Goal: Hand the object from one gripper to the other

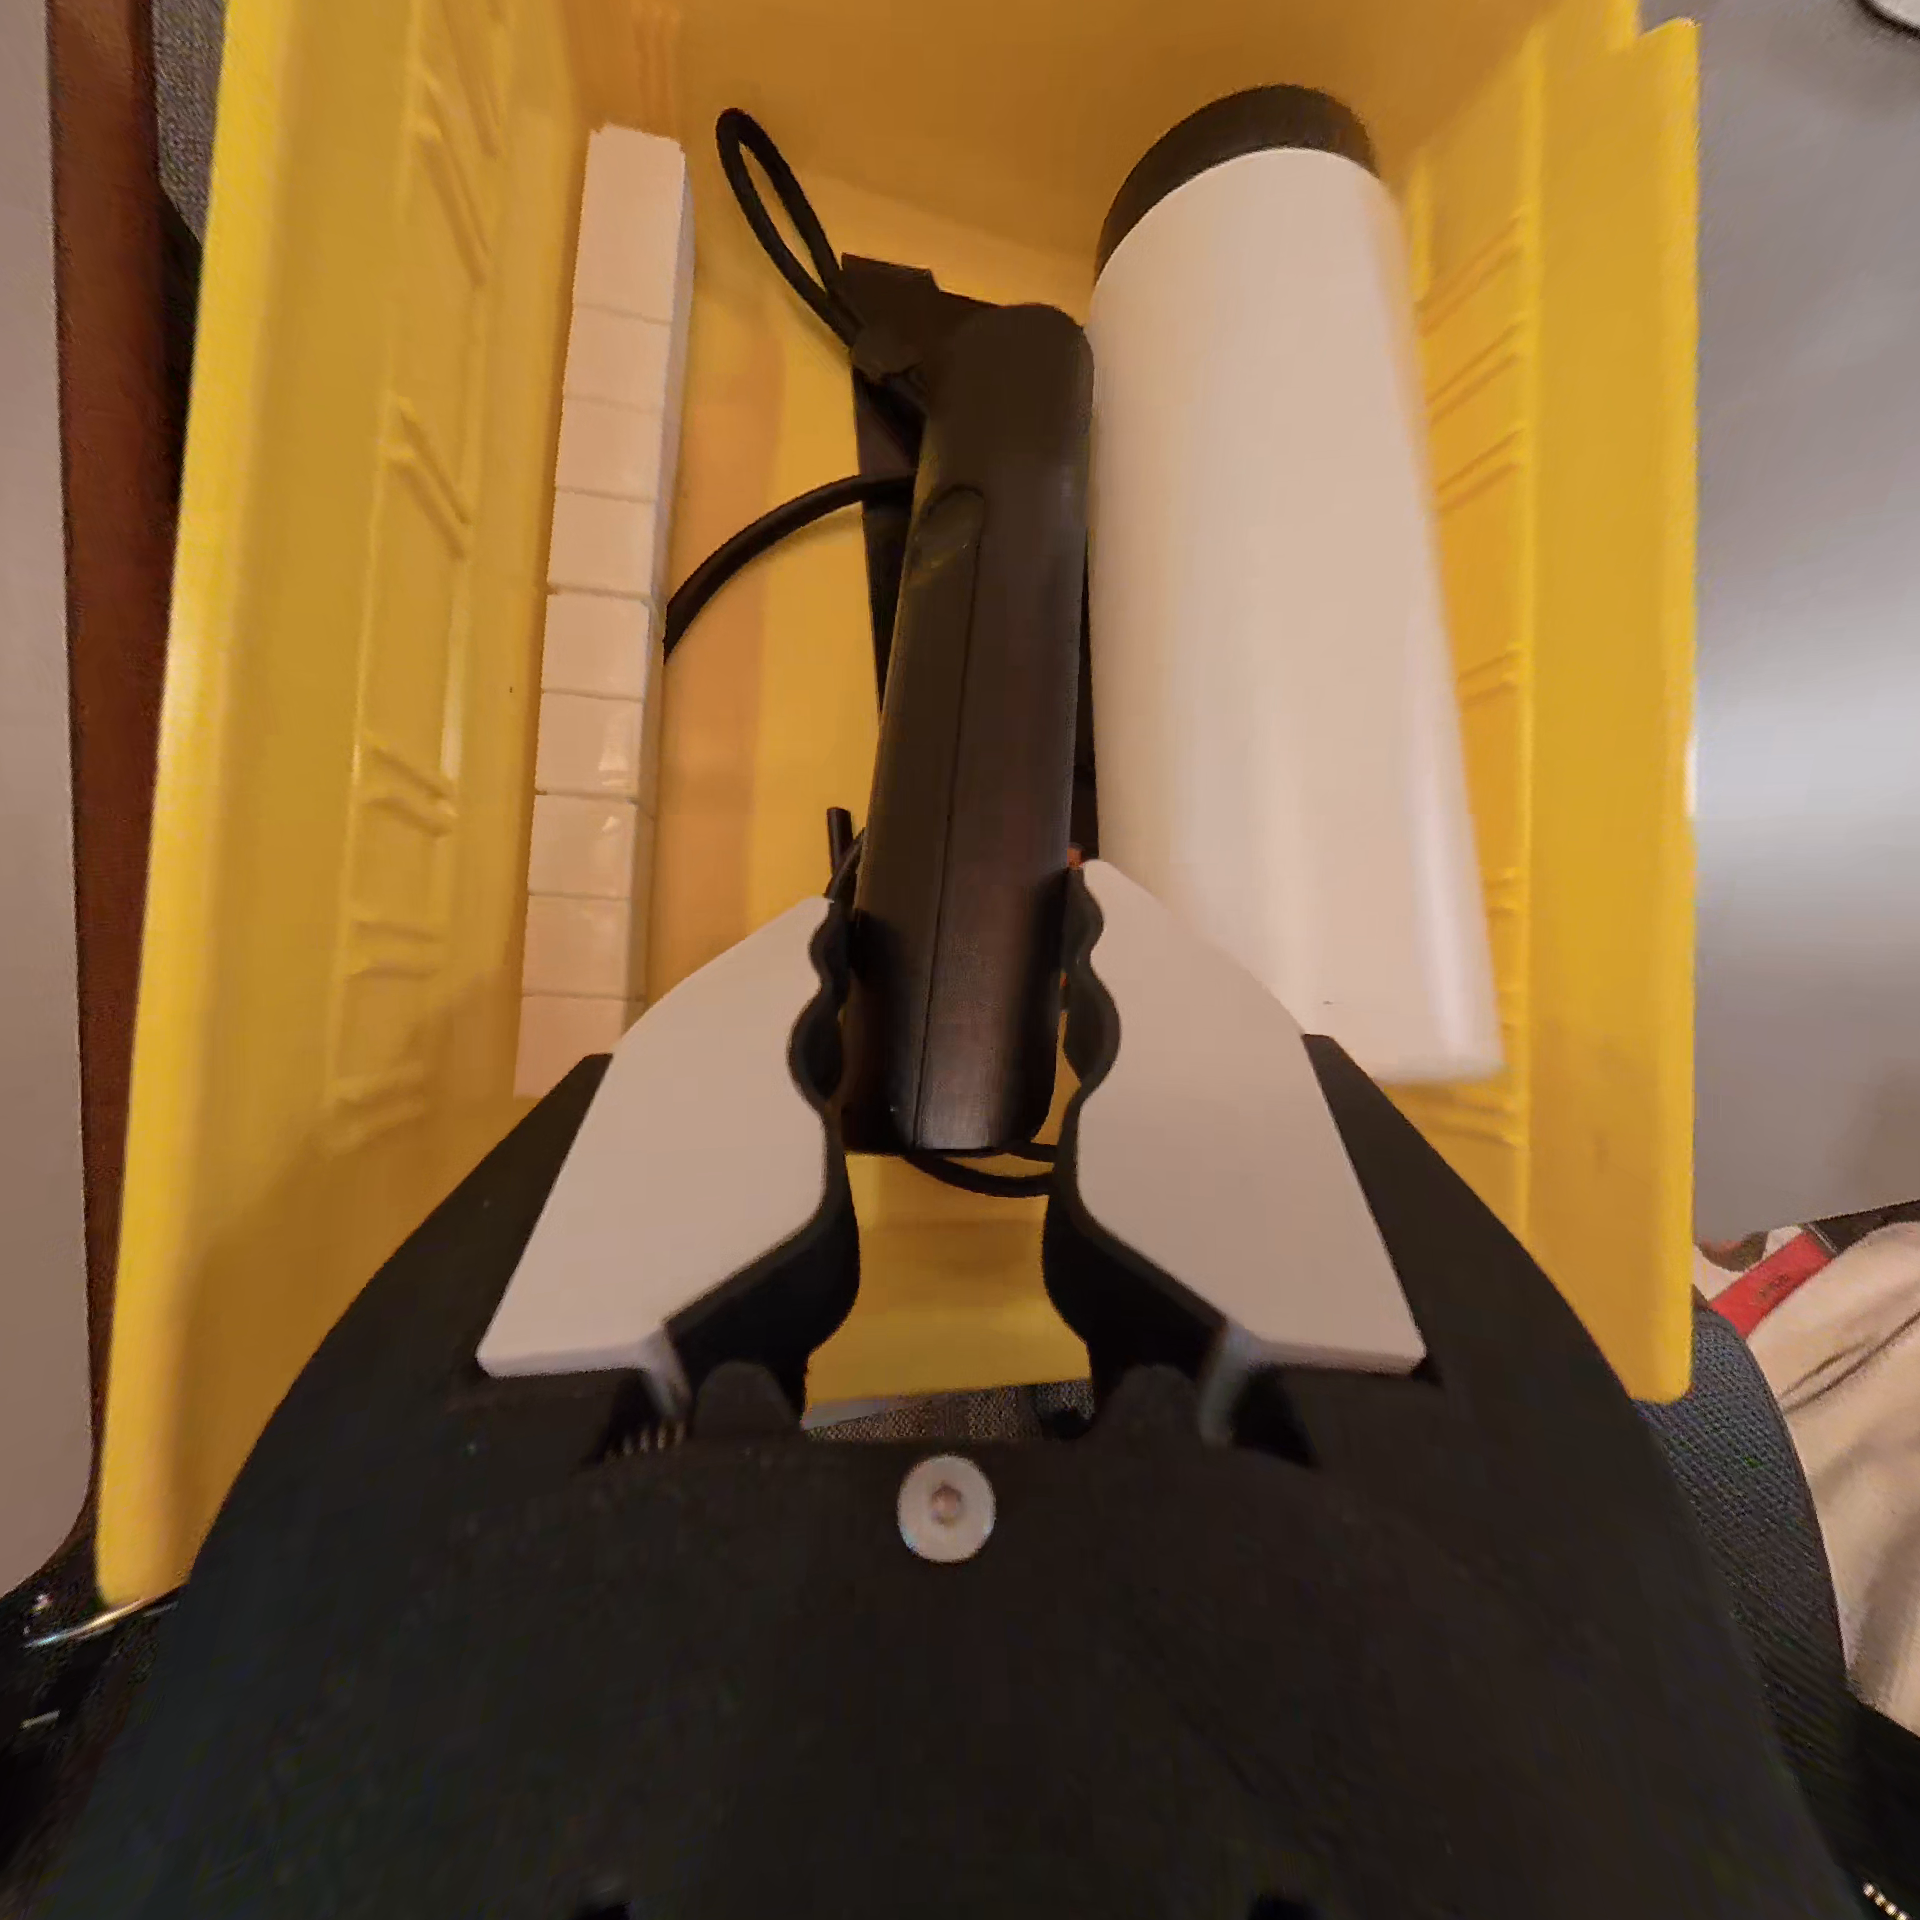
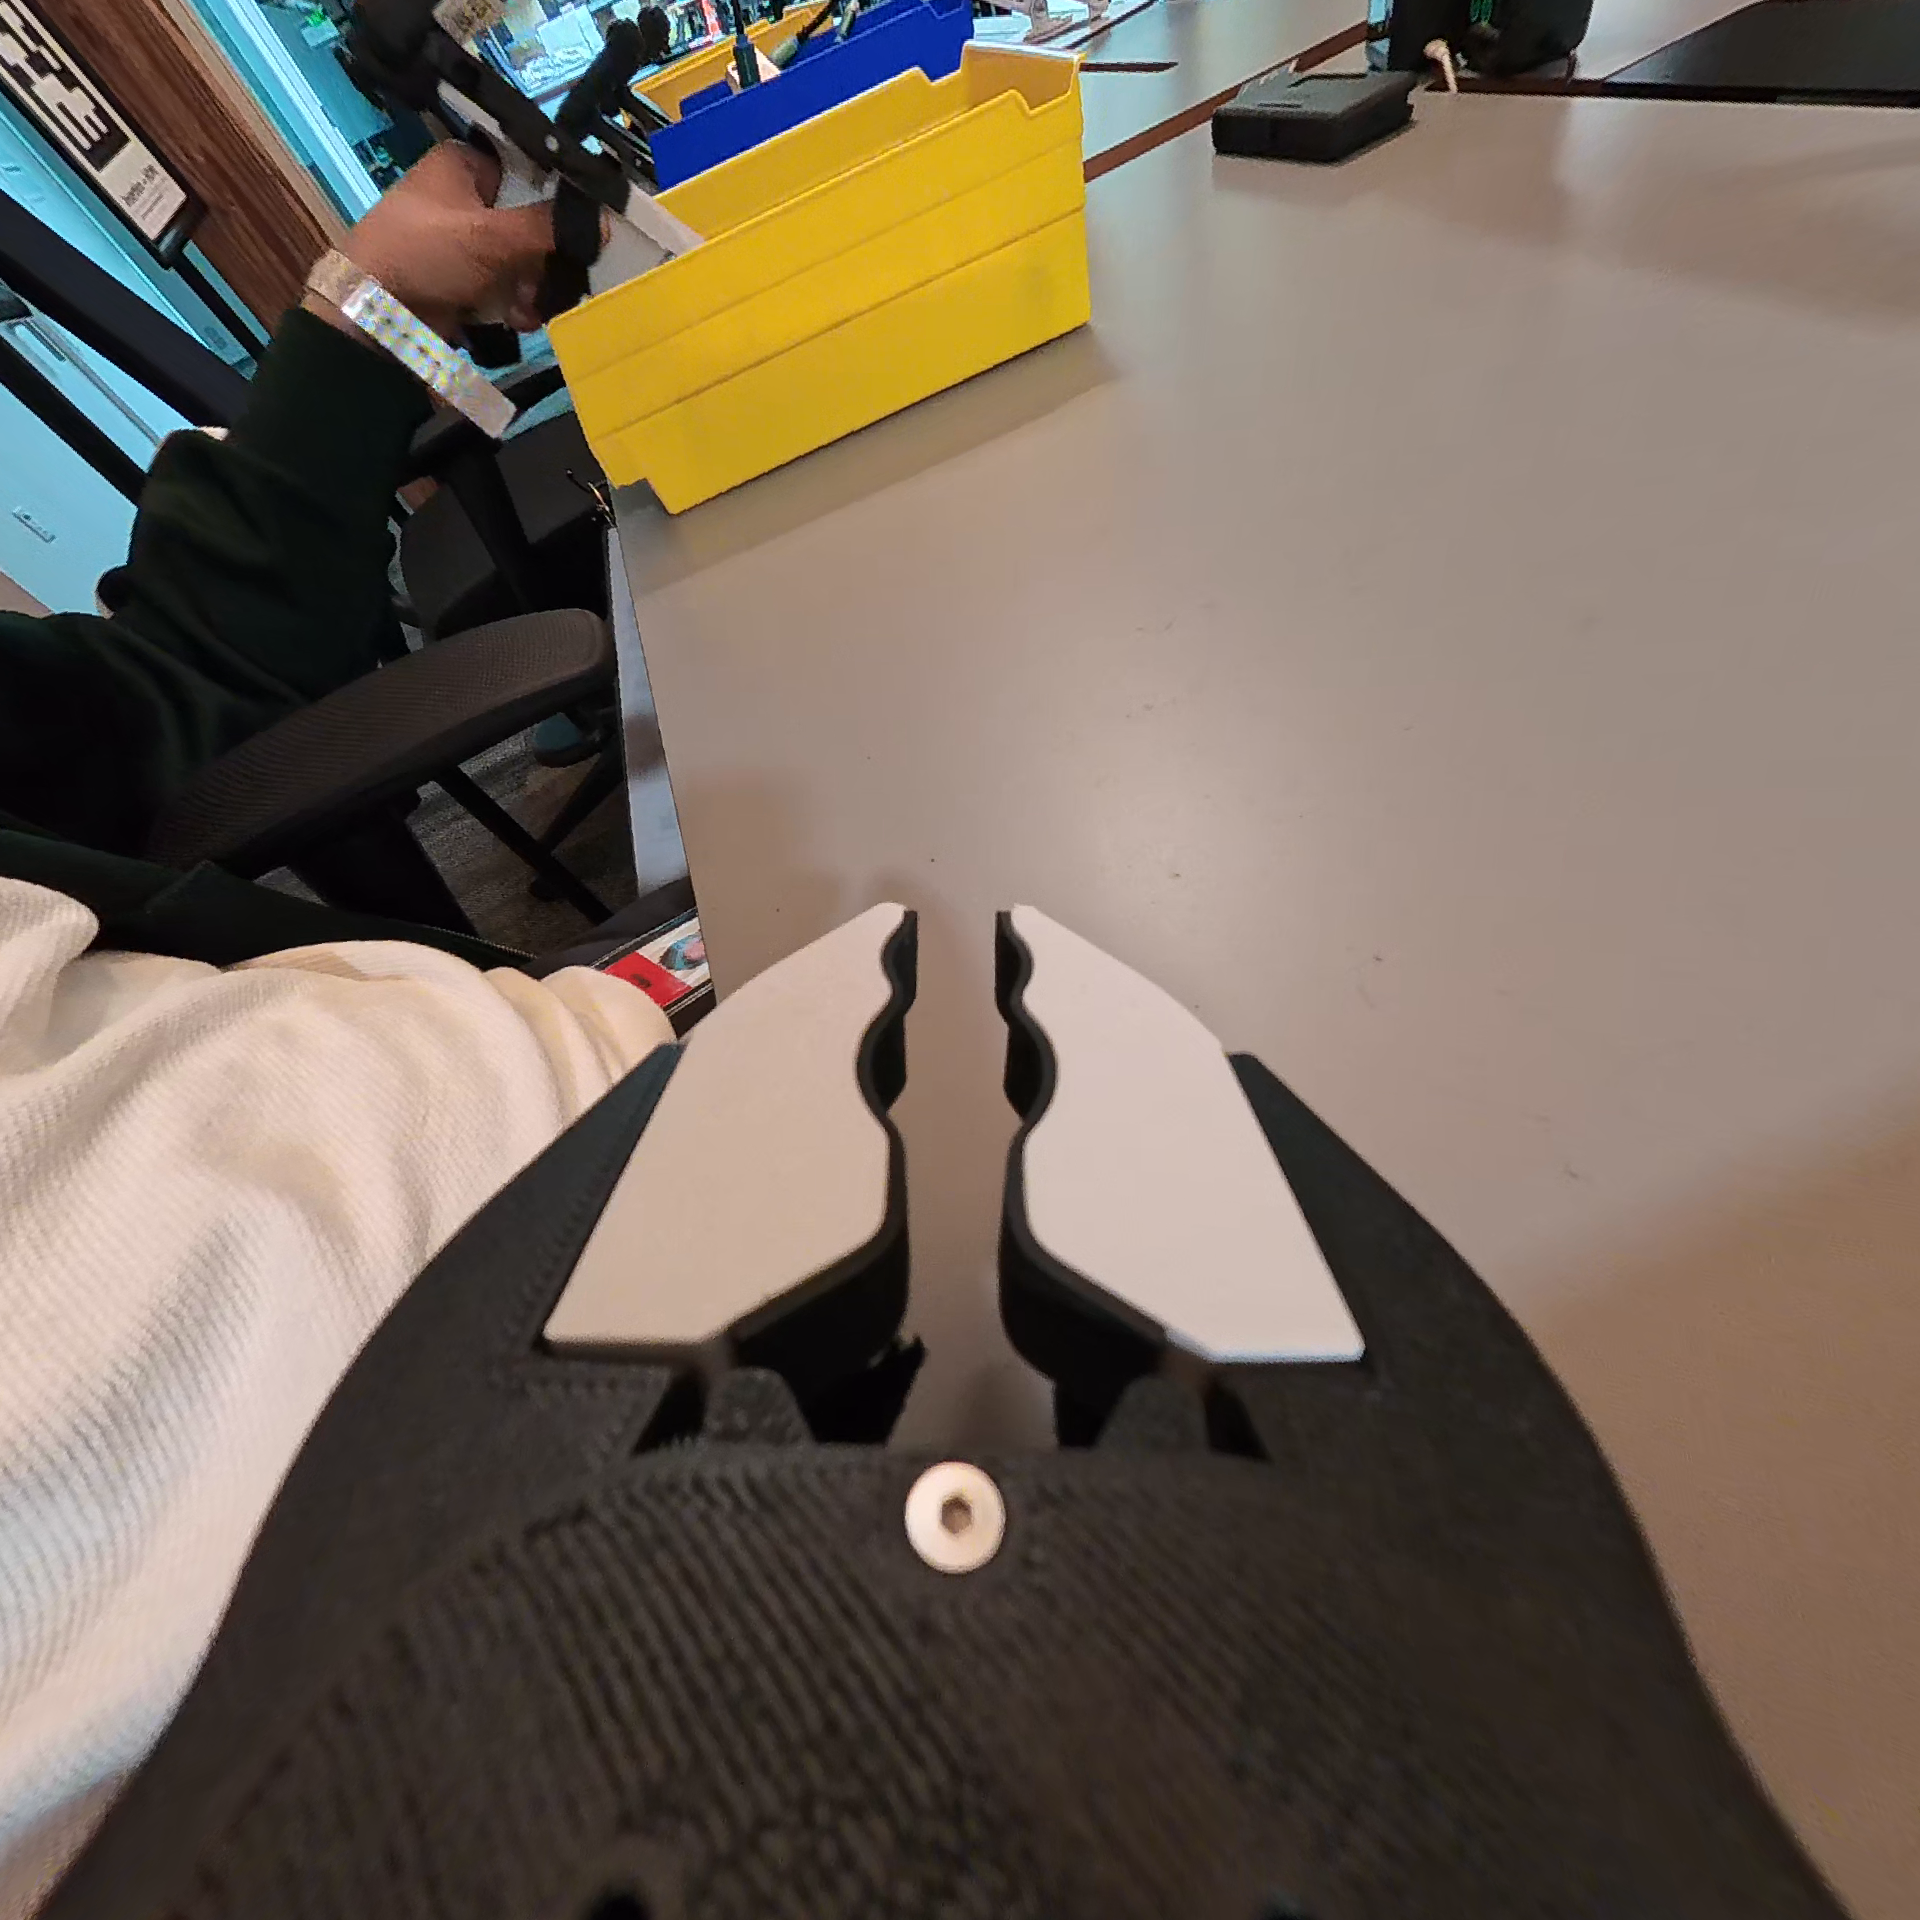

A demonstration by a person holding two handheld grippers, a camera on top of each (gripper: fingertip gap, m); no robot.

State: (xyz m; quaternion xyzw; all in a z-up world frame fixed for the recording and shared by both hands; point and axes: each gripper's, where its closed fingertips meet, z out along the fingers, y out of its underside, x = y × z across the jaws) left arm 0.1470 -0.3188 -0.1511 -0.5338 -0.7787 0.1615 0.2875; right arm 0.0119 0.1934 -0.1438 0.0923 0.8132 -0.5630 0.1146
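Note:
A long black handle-shaped device (image 1: 977, 623) with a black cord (image 1: 774, 208) lies in a yellow bin (image 1: 312, 727). My left gripper (image 1: 951, 894) reaches into the bin, and its jaws press on both sides of the device's near end. In the right wrist view the left gripper (image 2: 582, 177) shows, held by a hand over the near end of the yellow bin (image 2: 831, 312). My right gripper (image 2: 956, 920) hovers low over the grey table (image 2: 1351, 623). It is empty, with its jaws a narrow gap apart.
A white cylinder with a dark cap (image 1: 1278, 623) lies right of the device, and a strip of white blocks (image 1: 613, 582) lies to its left. A blue bin (image 2: 810, 94) stands behind the yellow one. A black case (image 2: 1320, 114) lies farther back. An office chair (image 2: 395, 717) stands left of the table edge. The grippers' ends are close to 55 cm from one another.

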